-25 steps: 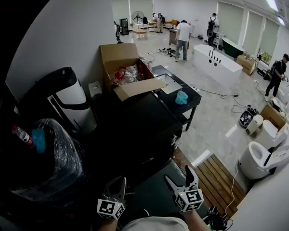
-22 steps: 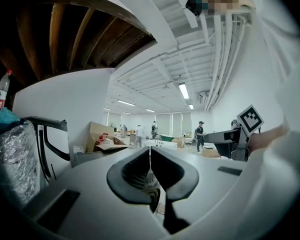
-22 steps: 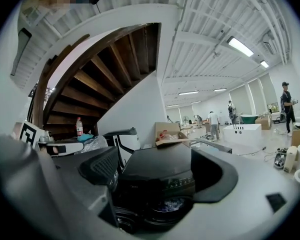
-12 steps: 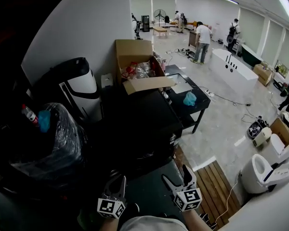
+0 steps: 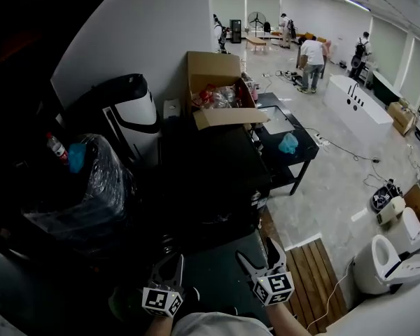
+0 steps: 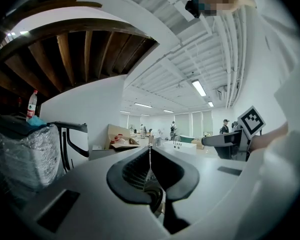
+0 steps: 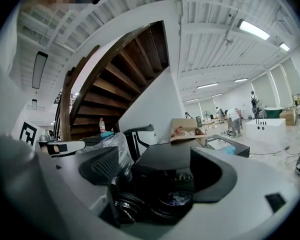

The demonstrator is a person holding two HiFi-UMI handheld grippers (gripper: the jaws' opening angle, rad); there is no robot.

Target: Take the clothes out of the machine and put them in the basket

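- Head view: the left gripper [image 5: 169,266] and the right gripper [image 5: 260,256] hang low at the picture's bottom edge, short of the near front edge of the dark washing machine [image 5: 210,187]. Neither carries anything. A cardboard box [image 5: 220,89] stands past the machine's far edge. I cannot pick out a basket.
- Left gripper view: the left gripper [image 6: 150,151] is clenched, jaw against jaw, with nothing pinched between them.
- Right gripper view: the right gripper [image 7: 155,166] is released, its jaws wide apart and empty, aimed at the machine's front. Pale clothes [image 7: 178,199] show in the round door [image 7: 170,204].
- Progress: nothing seems taken out yet, so the reaching in, lifting and dropping into the basket all remain.
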